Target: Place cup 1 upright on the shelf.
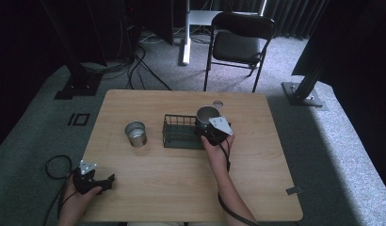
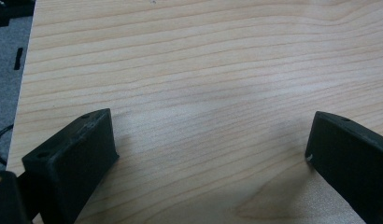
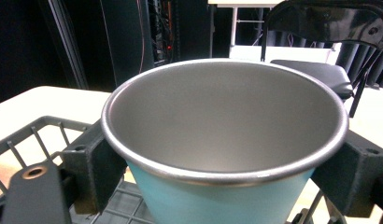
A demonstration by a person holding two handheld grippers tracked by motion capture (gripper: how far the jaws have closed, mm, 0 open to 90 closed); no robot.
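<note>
My right gripper (image 1: pixel 207 126) is shut on a metal cup (image 1: pixel 207 116) with a light blue outside, held upright over the right end of a dark wire basket (image 1: pixel 181 132). In the right gripper view both black jaws press the cup (image 3: pixel 227 140) just under its rim, with the basket (image 3: pixel 35 135) below and to the left. A second metal cup (image 1: pixel 135 133) stands on the table left of the basket. My left gripper (image 1: pixel 108 180) rests near the table's front left corner, open, with only bare wood between its jaws (image 2: pixel 208 154).
The wooden table (image 1: pixel 181 188) has a small round hole (image 1: pixel 218 103) near its back edge. A black folding chair (image 1: pixel 238 44) stands behind the table. Cables lie on the grey carpet at the left, and dark frame legs stand at both sides.
</note>
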